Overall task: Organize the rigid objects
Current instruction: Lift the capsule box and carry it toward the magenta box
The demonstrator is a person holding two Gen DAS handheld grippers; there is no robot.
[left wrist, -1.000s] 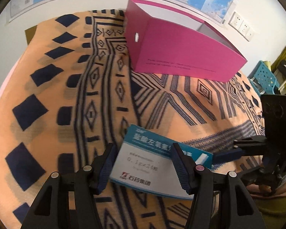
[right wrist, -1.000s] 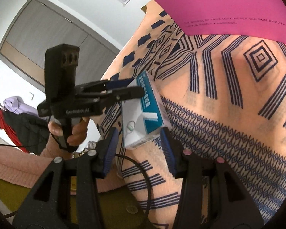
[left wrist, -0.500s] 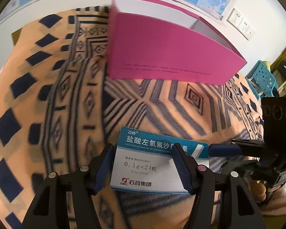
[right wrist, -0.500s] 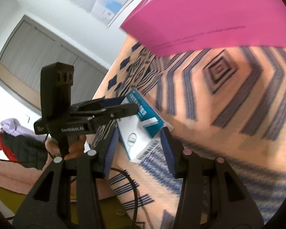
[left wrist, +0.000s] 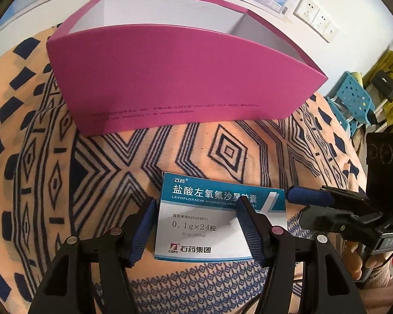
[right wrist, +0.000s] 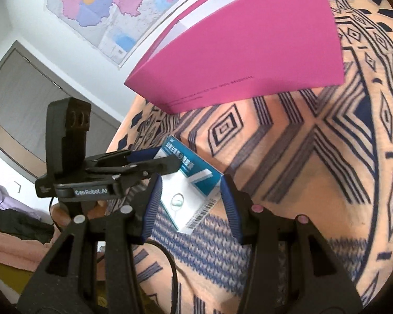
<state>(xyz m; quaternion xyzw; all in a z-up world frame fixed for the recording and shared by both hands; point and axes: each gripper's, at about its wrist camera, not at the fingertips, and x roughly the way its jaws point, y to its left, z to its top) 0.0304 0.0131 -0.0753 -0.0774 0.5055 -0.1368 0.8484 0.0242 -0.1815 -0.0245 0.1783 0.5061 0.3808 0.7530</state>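
A white and teal medicine box (left wrist: 209,222) is held above the patterned cloth. My left gripper (left wrist: 196,225) is shut on its long sides. My right gripper (right wrist: 191,198) is shut on one end of the same box (right wrist: 188,185), and its fingers (left wrist: 307,198) reach in from the right in the left wrist view. An open pink box (left wrist: 186,78) stands on the cloth beyond, also in the right wrist view (right wrist: 249,52); its white inside shows nothing.
The orange cloth with dark blue patterns (left wrist: 104,172) covers the surface. A blue perforated chair (left wrist: 353,99) stands at the right. Wall sockets (left wrist: 314,18) and a wall map (right wrist: 112,5) are behind. A grey door (right wrist: 21,99) is at the left.
Both grippers have carried the medicine box up off the cloth and toward the pink box, which now looms larger with its open top in view.
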